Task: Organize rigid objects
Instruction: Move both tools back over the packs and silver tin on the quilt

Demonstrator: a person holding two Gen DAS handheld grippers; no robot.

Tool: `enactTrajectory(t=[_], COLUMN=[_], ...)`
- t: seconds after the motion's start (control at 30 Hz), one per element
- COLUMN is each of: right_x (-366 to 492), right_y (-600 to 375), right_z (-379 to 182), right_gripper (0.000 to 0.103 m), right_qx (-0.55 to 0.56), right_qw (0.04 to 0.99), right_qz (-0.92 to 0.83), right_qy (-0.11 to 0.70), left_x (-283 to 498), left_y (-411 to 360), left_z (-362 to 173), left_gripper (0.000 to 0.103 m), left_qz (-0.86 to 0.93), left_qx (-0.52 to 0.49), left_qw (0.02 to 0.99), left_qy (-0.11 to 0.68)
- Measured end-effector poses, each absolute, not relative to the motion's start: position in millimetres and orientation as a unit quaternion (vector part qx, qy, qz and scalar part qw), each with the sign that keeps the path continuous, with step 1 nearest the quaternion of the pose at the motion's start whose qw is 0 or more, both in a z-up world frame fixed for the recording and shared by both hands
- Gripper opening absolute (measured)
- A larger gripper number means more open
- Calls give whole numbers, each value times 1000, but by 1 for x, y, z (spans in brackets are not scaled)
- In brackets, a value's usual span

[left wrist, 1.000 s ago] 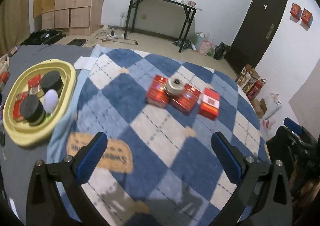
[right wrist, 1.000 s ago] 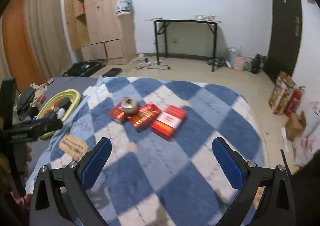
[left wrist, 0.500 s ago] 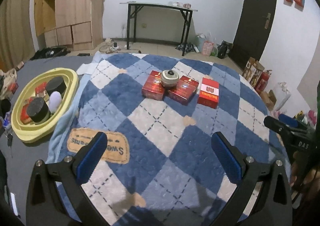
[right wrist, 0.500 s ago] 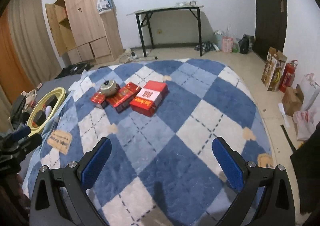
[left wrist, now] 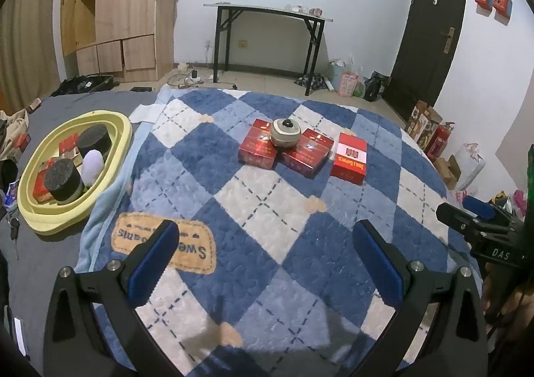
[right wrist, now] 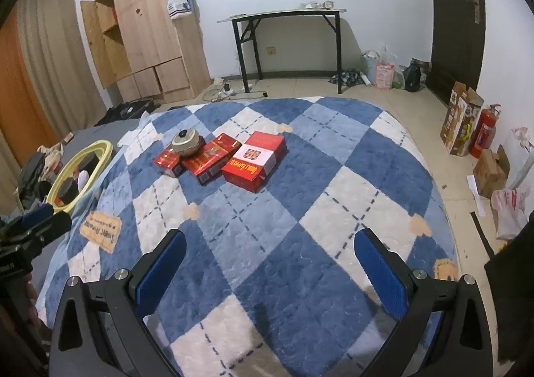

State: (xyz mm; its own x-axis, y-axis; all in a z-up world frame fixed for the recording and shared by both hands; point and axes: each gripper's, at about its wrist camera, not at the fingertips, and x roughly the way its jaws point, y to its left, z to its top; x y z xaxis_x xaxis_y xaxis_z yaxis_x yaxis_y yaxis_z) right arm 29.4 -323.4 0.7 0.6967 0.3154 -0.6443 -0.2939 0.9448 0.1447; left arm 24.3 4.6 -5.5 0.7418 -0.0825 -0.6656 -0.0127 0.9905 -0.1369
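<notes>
Three red boxes lie together on the blue-and-white checked blanket: two glossy ones (left wrist: pixel 257 146) (left wrist: pixel 308 155) and one with a white top (left wrist: pixel 349 156) (right wrist: pixel 255 160). A round beige tin (left wrist: pixel 285 133) (right wrist: pixel 186 142) rests on the two glossy boxes. A yellow oval basket (left wrist: pixel 123 130) (right wrist: pixel 100 151) at the left holds two black round tins, a white egg-shaped thing and small red boxes. My left gripper (left wrist: pixel 265 263) hangs open over the blanket's near part, well short of the boxes. My right gripper (right wrist: pixel 268 271) is open too, empty, nearer the blanket's right side.
A black-legged table (left wrist: pixel 267 13), a wooden cupboard (left wrist: pixel 110 9) and a dark door (left wrist: pixel 430 29) stand at the back. Cardboard boxes and a red fire extinguisher (right wrist: pixel 484 130) line the right wall. Clothes and small items (left wrist: pixel 13 130) lie left of the basket.
Both grippers have pulled back and lifted a little, so the views widened and levelled. The boxes, tin and basket have not moved. Both grippers stayed open.
</notes>
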Motion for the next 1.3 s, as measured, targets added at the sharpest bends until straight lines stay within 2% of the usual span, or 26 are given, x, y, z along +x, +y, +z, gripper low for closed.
enactTrajectory(t=[0.8, 1.3], right_x=[31, 49], right_y=[-317, -302], right_z=[-1, -13], right_gripper=[103, 103], right_qx=[1, -24], right_qw=[922, 921], right_qz=[177, 186], right_qy=[345, 342], left_x=[29, 49], left_y=[-1, -2], left_z=[-5, -16], left_gripper=[103, 103], left_qz=[-35, -27], left_qx=[-86, -98], left_qw=[928, 916], left_qy=[360, 388])
